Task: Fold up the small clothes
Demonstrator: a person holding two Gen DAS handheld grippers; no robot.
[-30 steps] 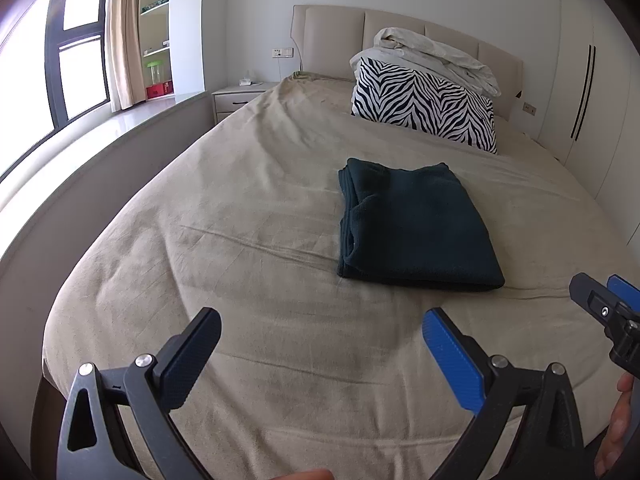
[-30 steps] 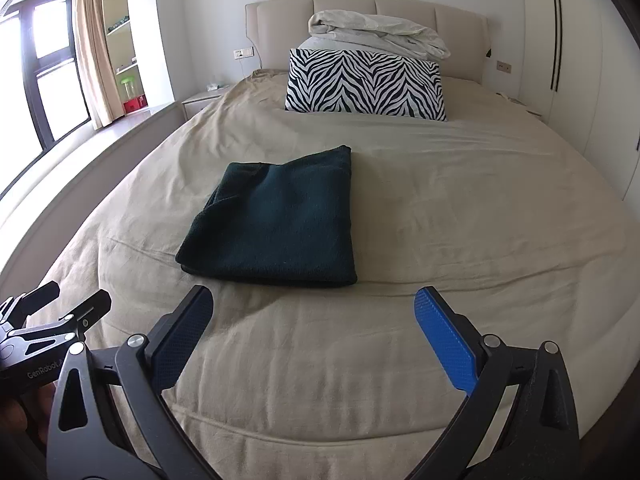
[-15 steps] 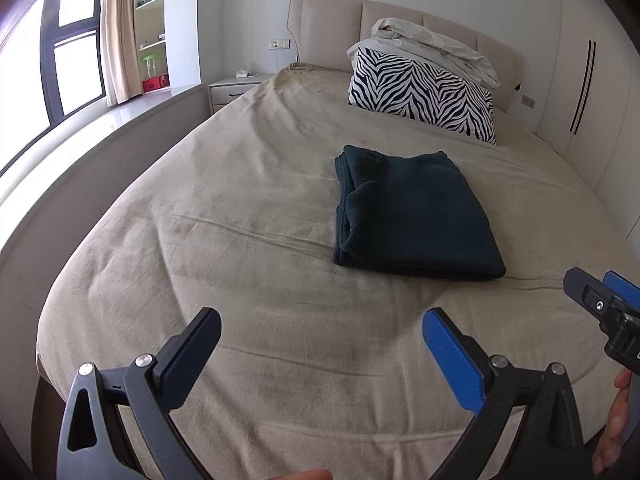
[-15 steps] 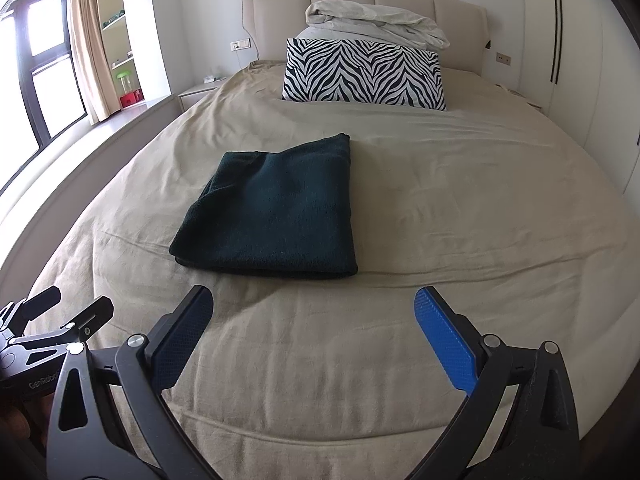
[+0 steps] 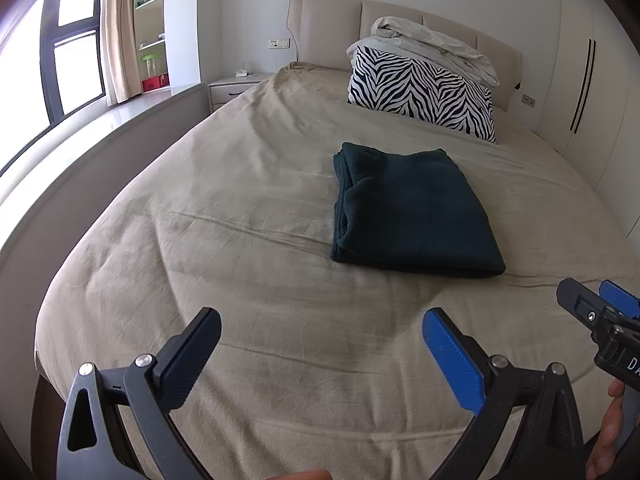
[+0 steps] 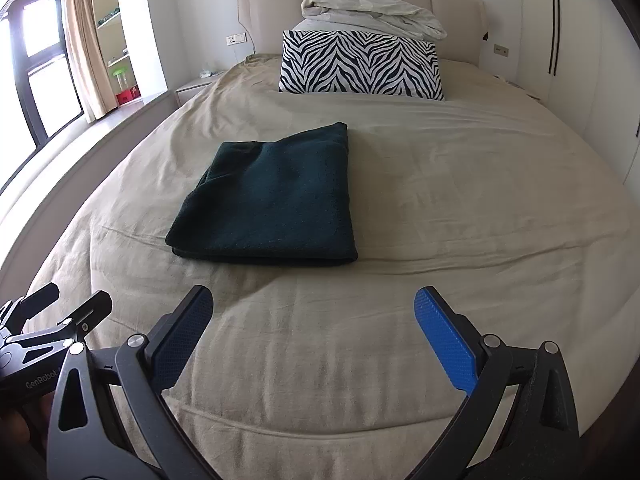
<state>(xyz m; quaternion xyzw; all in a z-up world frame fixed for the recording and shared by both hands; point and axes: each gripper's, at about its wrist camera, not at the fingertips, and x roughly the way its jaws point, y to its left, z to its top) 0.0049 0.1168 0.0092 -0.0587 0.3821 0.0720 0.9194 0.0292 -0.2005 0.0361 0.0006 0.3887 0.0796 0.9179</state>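
Dark teal fleece garment [image 6: 272, 196], folded into a flat rectangle, lies mid-bed on the beige bedsheet [image 6: 460, 208]; what kind of garment it is can't be made out. Behind it, well apart, leans a zebra-striped pillow [image 6: 360, 66] with a crumpled pale duvet [image 6: 372, 10] on top. Left claw [image 5: 320, 346] and right claw [image 6: 312, 320] both hover spread wide, empty, short of the garment, nothing between.

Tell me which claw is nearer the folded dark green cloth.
Right, marginally. The right claw hovers open just short of the cloth's near edge; the left claw, also open, sits farther back and off to the cloth's left.
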